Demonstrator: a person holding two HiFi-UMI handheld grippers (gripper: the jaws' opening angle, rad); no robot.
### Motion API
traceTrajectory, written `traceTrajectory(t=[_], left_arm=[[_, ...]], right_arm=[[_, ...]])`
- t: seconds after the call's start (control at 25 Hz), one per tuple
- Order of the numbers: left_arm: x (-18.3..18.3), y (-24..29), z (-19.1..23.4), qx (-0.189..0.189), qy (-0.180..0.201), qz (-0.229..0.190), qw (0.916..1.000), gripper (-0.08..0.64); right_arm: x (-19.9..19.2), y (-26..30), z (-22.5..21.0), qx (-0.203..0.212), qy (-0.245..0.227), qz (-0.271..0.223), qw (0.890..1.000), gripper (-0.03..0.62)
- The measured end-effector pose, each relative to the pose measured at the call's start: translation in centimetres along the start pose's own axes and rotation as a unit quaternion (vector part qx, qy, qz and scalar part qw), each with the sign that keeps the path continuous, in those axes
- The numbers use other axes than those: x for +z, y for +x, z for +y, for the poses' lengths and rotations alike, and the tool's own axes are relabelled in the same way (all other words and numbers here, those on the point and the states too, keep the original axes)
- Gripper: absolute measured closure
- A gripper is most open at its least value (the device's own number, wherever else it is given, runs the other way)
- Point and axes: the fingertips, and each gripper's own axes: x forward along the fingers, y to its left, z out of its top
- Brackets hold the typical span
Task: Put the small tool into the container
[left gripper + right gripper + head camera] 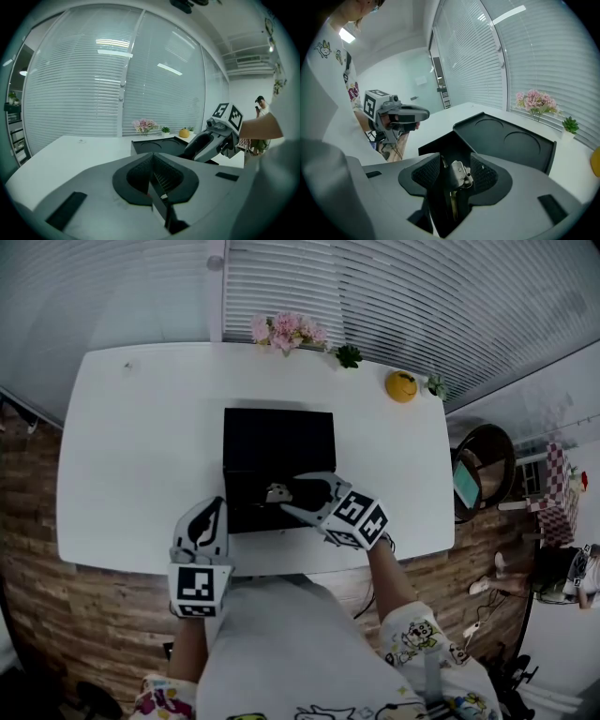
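A black container (246, 510) stands open near the front edge of the white table (141, 446), its lid (278, 437) folded back flat. My right gripper (289, 493) hangs over the container's opening with its jaws wide. The small metal tool (459, 172) shows between the pads without being pressed by them; the head view shows the tool (277, 492) in the container's mouth. My left gripper (214, 509) stays to the left of the container at the table's front edge, jaws together and empty. The left gripper view shows the right gripper (192, 151) over the container (154, 145).
Along the table's far edge stand pink flowers (286, 331), a small green plant (349, 356), a yellow round ornament (401, 386) and another little plant (434, 385). A round side table (483, 465) stands off the right end. White blinds lie behind.
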Motion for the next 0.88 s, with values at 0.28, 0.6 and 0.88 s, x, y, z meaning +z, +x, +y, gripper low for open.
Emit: traceTrajectory(t=[0.28,0.6,0.88], left_arm=[[1.6,-0.3,-0.2,0.003,0.009,-0.016,0.9998,0.555],[4.1,-0.4,-0.6,0.0,0.022,-0.04,0.999,0.555],[5.5,-0.6,-1.2,-0.011,0.029,-0.056,0.9979,0.555]], right_arm=[[2.0,-2.7,-0.3,-0.035,-0.002,-0.047,0.998,0.422],[4.3,-6.8,-1.3,-0.097,-0.001,-0.112,0.989,0.422],[5.7,-10.3,-1.3,-0.139,-0.003,-0.16,0.977,0.43]])
